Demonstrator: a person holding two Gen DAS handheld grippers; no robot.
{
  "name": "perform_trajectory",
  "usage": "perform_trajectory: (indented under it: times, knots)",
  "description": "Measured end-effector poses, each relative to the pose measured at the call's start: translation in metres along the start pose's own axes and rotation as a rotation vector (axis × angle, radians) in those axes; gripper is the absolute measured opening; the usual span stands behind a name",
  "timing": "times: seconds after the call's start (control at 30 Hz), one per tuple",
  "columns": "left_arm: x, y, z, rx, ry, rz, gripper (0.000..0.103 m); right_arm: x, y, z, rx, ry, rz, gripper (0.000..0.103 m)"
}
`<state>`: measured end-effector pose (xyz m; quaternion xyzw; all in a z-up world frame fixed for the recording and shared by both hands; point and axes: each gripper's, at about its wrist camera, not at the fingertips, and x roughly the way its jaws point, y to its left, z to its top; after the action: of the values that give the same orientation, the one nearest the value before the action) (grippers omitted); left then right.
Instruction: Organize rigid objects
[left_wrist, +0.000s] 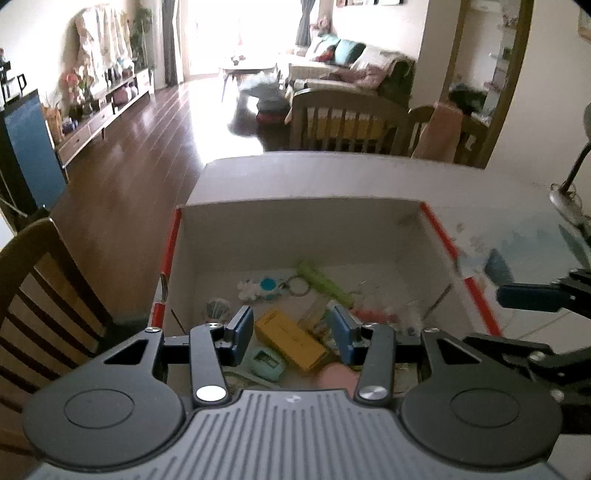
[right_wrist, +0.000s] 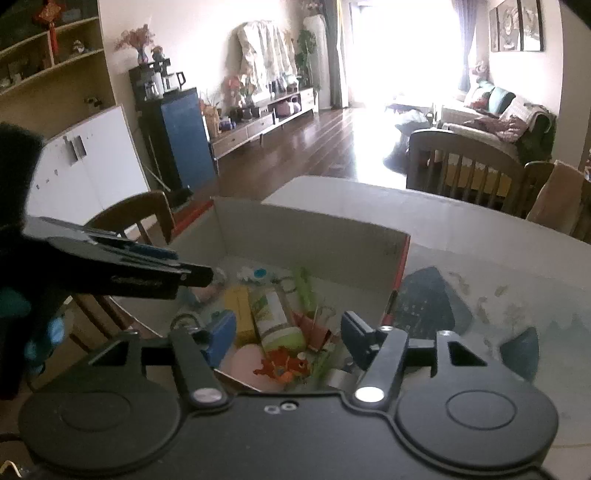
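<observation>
Both hand-held grippers, left (left_wrist: 291, 332) and right (right_wrist: 288, 338), hung released, empty, above red-edged white cardboard box (left_wrist: 295, 229) collecting small items

The box (left_wrist: 303, 221) is white inside with red edges. In it lie a yellow carton (left_wrist: 290, 338), a lime-green stick (left_wrist: 325, 282), a mint case (left_wrist: 266, 363) and a pink pad (left_wrist: 338, 374). Both grippers are black with blue pads (left_wrist: 243, 328). The table (left_wrist: 498, 206) is pale grey.

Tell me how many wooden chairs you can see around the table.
3. One chair is at the table's left side by the box. One slatted chair is at the far edge, and a third sits right of it. More may be hidden.
</observation>
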<state>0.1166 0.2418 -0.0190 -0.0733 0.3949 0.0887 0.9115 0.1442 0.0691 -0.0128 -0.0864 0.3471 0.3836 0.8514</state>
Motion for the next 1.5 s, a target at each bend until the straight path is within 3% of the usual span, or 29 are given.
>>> perform_trajectory:
  times: [0.17,0.3,0.43,0.5,0.67,0.77,1.03,1.13,1.5]
  knots:
    - [-0.02,-0.006,0.001,0.003,-0.044,-0.016,0.046,-0.012,0.002,0.001,0.003,-0.03,0.002,0.068]
    - [-0.035,-0.009,-0.003,-0.006,-0.083,-0.016,0.056,-0.02,0.002,0.001,0.004,-0.057,0.001,0.075]
    - [-0.045,-0.01,-0.006,-0.007,-0.108,-0.023,0.057,-0.026,0.001,0.0,0.009,-0.082,-0.005,0.08]
    - [-0.049,-0.011,-0.007,-0.01,-0.116,-0.031,0.065,-0.029,0.0,0.0,0.013,-0.095,-0.011,0.083]
    - [-0.059,-0.015,-0.011,-0.014,-0.139,-0.042,0.072,-0.034,-0.004,-0.001,0.04,-0.115,-0.012,0.089]
    - [-0.064,-0.018,-0.014,-0.02,-0.151,-0.048,0.082,-0.038,-0.005,-0.002,0.047,-0.128,-0.018,0.093]
    - [-0.073,-0.023,-0.021,-0.041,-0.16,-0.038,0.09,-0.053,-0.007,-0.007,0.077,-0.172,-0.035,0.101]
    - [-0.075,-0.023,-0.024,-0.061,-0.158,-0.032,0.103,-0.058,-0.007,-0.009,0.087,-0.188,-0.044,0.103]
    - [-0.089,-0.021,-0.036,-0.106,-0.181,0.011,0.103,-0.065,-0.002,-0.018,0.107,-0.184,-0.07,0.103]
